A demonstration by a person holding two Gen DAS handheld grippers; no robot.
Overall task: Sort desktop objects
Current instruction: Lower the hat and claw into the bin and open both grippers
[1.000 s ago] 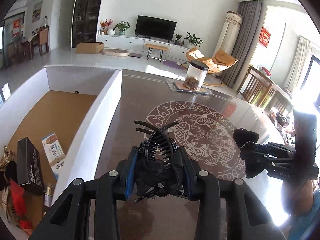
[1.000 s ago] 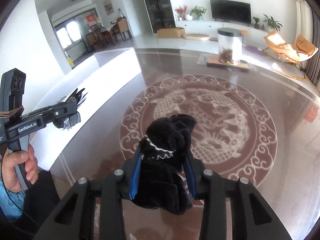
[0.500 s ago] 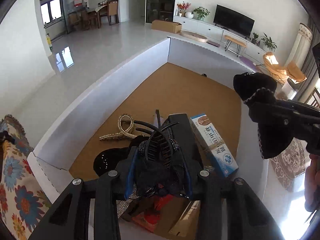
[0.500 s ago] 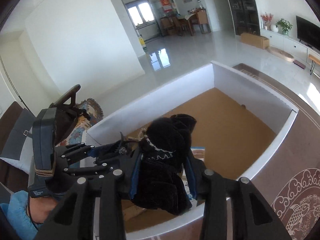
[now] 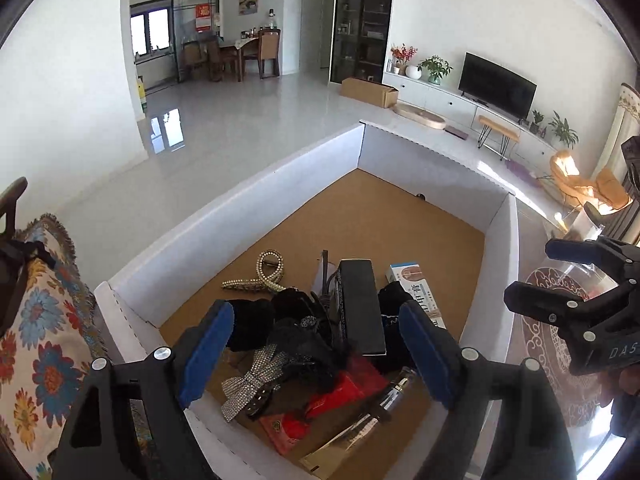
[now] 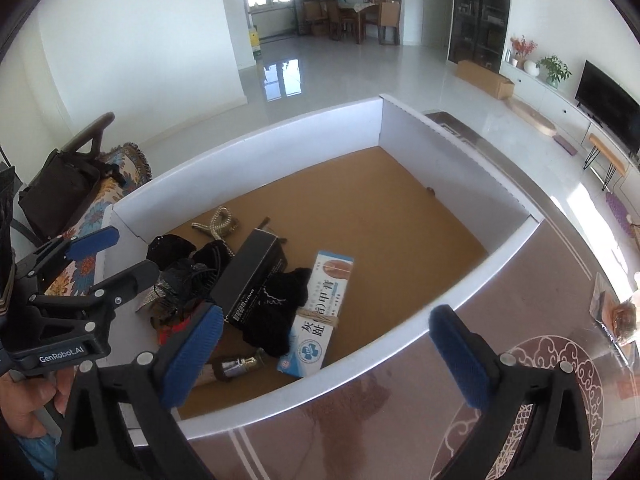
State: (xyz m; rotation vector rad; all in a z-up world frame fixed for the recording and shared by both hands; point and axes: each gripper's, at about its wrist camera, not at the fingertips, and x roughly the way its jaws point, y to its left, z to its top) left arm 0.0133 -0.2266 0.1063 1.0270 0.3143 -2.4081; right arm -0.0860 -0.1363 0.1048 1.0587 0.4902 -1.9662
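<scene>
The desktop objects lie heaped at the near end of the white box [image 6: 432, 216], on its brown cardboard floor: a black hair claw [image 5: 304, 332], a black velvet scrunchie [image 6: 280, 308], a long black carton [image 6: 256, 276], a blue-and-white medicine box [image 6: 320, 312], a pearl clip [image 5: 260, 276], a rhinestone bow [image 5: 252, 380] and a red packet [image 5: 332, 392]. My left gripper [image 5: 316, 356] hangs over the pile with its jaws opening and nothing pressed between the blue pads; the hair claw sits below the gap, clear of them. My right gripper [image 6: 332, 360] is above the near wall of the box, its jaws opening too and wide apart, with nothing between them; the scrunchie rests in the box beside the black carton. Both pieces look released, so I judge the step in hand to be the let-go and the pull-away. To do it well I should let the pads spread fully, lift straight up so no tooth of the claw or fold of velvet catches a pad, and keep the two grippers from knocking together over this crowded corner. The far half of the box floor is bare, so later items would stack less if dropped there.
</scene>
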